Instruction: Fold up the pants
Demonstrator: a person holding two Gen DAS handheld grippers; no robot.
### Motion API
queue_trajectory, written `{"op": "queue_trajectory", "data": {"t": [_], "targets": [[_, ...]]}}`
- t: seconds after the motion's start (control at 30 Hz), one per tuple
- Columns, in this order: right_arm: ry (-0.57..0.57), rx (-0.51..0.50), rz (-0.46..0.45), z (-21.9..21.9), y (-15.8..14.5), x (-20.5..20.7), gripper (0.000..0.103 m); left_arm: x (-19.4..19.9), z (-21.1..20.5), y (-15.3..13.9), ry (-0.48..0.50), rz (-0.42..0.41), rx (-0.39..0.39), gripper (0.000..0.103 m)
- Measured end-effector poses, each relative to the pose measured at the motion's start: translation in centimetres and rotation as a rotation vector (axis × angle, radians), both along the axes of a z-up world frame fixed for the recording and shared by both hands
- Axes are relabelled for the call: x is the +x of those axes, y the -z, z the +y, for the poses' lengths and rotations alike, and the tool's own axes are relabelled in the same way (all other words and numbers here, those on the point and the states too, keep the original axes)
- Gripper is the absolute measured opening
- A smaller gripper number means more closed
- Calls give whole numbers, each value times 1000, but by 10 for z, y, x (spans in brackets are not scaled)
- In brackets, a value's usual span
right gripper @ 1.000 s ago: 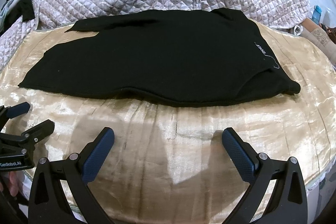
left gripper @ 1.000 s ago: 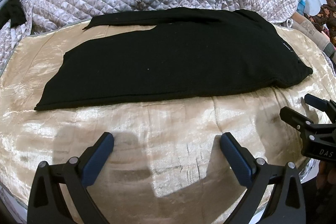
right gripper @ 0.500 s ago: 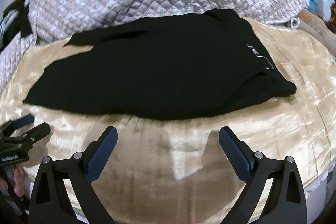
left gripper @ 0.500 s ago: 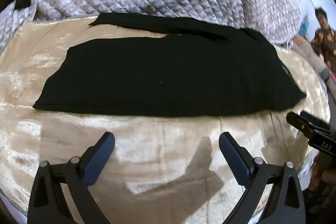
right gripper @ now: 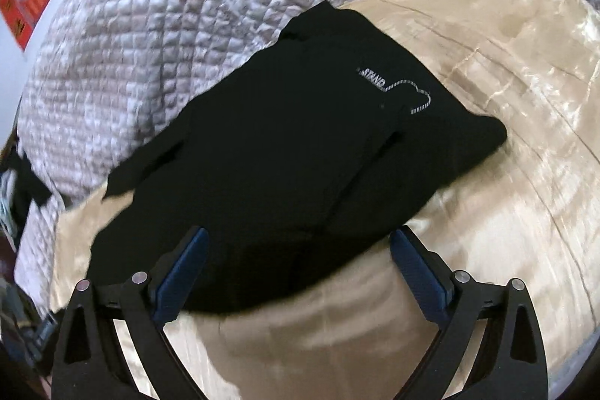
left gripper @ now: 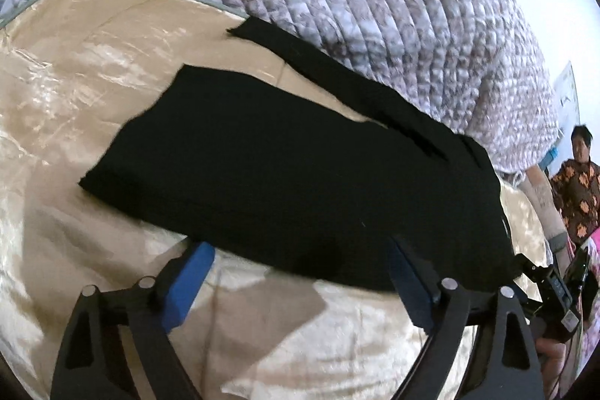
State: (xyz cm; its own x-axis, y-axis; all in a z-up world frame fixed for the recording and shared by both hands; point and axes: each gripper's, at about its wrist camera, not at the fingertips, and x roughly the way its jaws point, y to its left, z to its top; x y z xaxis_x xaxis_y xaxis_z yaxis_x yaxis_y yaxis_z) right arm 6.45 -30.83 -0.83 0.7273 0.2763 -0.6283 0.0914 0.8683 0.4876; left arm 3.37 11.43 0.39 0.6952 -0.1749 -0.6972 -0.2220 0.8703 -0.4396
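My left gripper (left gripper: pixel 300 280) is spread wide and empty, its blue fingertips (left gripper: pixel 189 282) hanging at the near hem of the black pants (left gripper: pixel 292 182). My right gripper (right gripper: pixel 298 268) is just as wide and holds nothing, poised over the near edge at the waist end, where the stitched logo (right gripper: pixel 393 85) shows.

The pants lie flat across the gold satin bedspread (left gripper: pixel 75 92), one leg stacked on the other, though the far leg (left gripper: pixel 337 77) peeks out along the quilted blanket (left gripper: pixel 375 6) behind. The cuffs point to my left, the waist to my right.

As I judge it, the step in hand is reaching in for the first pinch. To do it well, I should come down low so that one finger slides under both layers, not only the top one. The satin looks slippery, so the cloth may skate ahead of a pushing finger. I'd close both grippers at matching depth along the edge, then lift together, so the fold line stays straight and the stray leg does not drag.
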Motion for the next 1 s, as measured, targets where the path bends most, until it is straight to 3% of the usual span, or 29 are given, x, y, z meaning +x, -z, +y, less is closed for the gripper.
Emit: {"op": "queue_trajectory", "data": {"t": [0.2, 0.27, 0.3, 0.33, 0.37, 0.4, 0.47, 0.57, 0.83, 1.0], "targets": [[84, 87, -15, -25, 6, 16, 68, 14, 8, 0, -44, -2, 36, 77], [103, 96, -15, -31, 6, 20, 57, 18, 7, 0, -54, 3, 71, 63], [115, 95, -9, -34, 7, 22, 45, 20, 7, 0, -60, 8, 86, 57], [126, 97, 0, -36, 9, 24, 38, 22, 8, 0, -70, 17, 103, 44], [143, 105, 15, -40, 12, 25, 22, 24, 9, 0, -81, 26, 115, 32], [151, 120, 22, -43, 14, 26, 17, 24, 11, 0, -92, 34, 119, 27], [156, 158, 25, -49, 16, 27, 13, 25, 16, 0, -108, 44, 108, 15], [151, 178, 13, -51, 11, 25, 5, 23, 17, -6, -107, 48, 109, 5], [108, 213, -48, -57, -26, -7, 4, -12, 20, -53, -86, -8, 120, 4], [90, 230, -27, -70, -30, -54, 4, -51, 22, -58, -79, 5, 88, 4]]}}
